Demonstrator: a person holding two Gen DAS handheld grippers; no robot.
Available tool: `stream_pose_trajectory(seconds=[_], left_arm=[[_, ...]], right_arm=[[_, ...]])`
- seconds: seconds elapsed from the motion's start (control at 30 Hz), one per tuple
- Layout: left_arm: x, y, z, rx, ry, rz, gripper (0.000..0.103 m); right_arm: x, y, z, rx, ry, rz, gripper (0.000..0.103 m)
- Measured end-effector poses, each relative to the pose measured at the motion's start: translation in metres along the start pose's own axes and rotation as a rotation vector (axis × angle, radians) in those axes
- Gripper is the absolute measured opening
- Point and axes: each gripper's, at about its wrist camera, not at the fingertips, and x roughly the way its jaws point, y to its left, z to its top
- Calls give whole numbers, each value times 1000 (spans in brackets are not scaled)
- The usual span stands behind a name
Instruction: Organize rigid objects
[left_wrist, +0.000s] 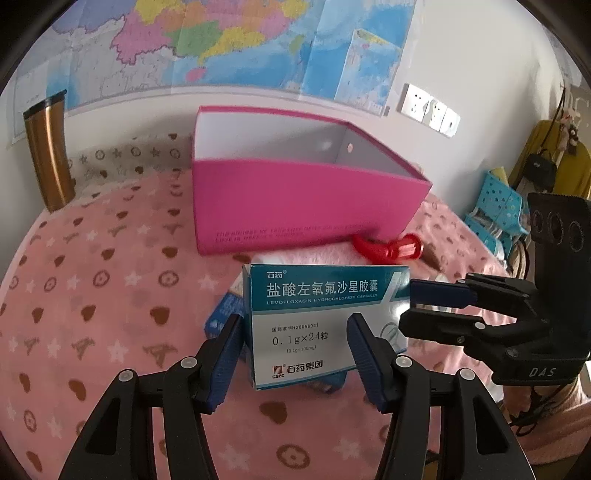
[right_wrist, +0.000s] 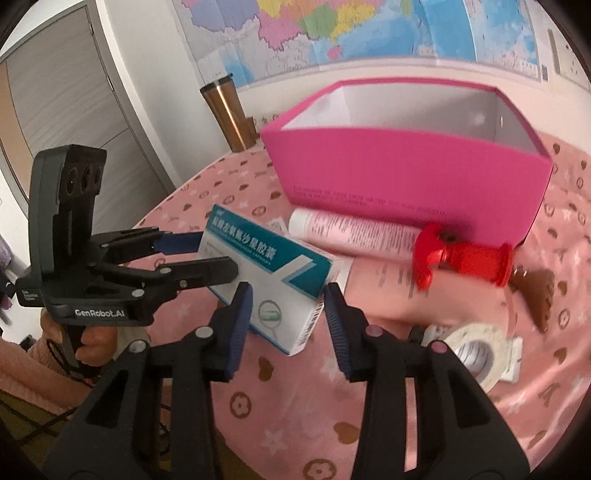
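A: Copper flask (left_wrist: 48, 155) stands far left on the cloth (left_wrist: 92, 277), not in play. Centre is the pink bin (left_wrist: 295, 192), open top, and what I can see of the inside is bare.

B: Where's the pill box?

A: Pill box (left_wrist: 325, 295) is in front of the bin's near wall, tilted, and it looks clear of the cloth. Both grippers are on it.

B: Grip state?

A: Left gripper (left_wrist: 295, 321) is about half closed. Its left pad sits on the box's left edge, and the right pad overlaps the printed face. I read that as clamped, but contact on that pad is hard to confirm. Right gripper (right_wrist: 288, 291) is also partly closed, with its pads pressing the near end on both sides by the barcode corner.

B: So which step?

A: My read: pick done, transfer to the bin pending.

B: What does the next move need?

A: Either both hands travel together or one lets go first. Otherwise the box twists. Then lift above the near rim, go forward and release inside.

B: Anything else to sort?

A: Pink tube (right_wrist: 351, 229) lies along the bin's base, a red plastic part (right_wrist: 465, 258) is right of it, and a tape roll (right_wrist: 476, 350) is at near right. All are on the cloth.
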Motion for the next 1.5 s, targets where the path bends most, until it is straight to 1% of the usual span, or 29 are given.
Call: stream_pose_trajectory(seconds=[0.2,0.27,0.4,0.5,0.7,0.83,0.97,1.03,1.2,1.3,1.43,1.5], left_arm=[[-5,-2,27,1,-41,-26,58],[-6,-3,38,11,-55,-20,58],[-6,-5,60,32,-79,0,58],[-2,-5,80,44,-83,25,58],[10,6,115,33,-65,37,58],[25,16,132,15,-34,35,58],[43,23,142,-6,7,50,59],[50,24,145,-8,23,70,58],[70,31,149,-23,87,83,58],[79,32,149,-22,117,90,58],[89,34,149,-23,146,106,58],[92,33,152,-12,140,121,58]], right_arm=[[-8,-3,19,-24,-72,-20,43],[-12,-4,28,-44,-107,-33,43],[-14,-8,51,-74,-152,-55,43],[-16,-12,69,-71,-170,-53,43],[-10,-28,105,-53,-188,-41,43],[1,-40,123,-27,-182,-39,43],[17,-52,135,7,-160,-45,43],[25,-58,137,18,-148,-47,43],[47,-81,142,97,-70,-13,43],[58,-90,141,128,-32,-17,43],[70,-99,140,161,9,-20,43],[79,-103,142,177,37,-17,43]])
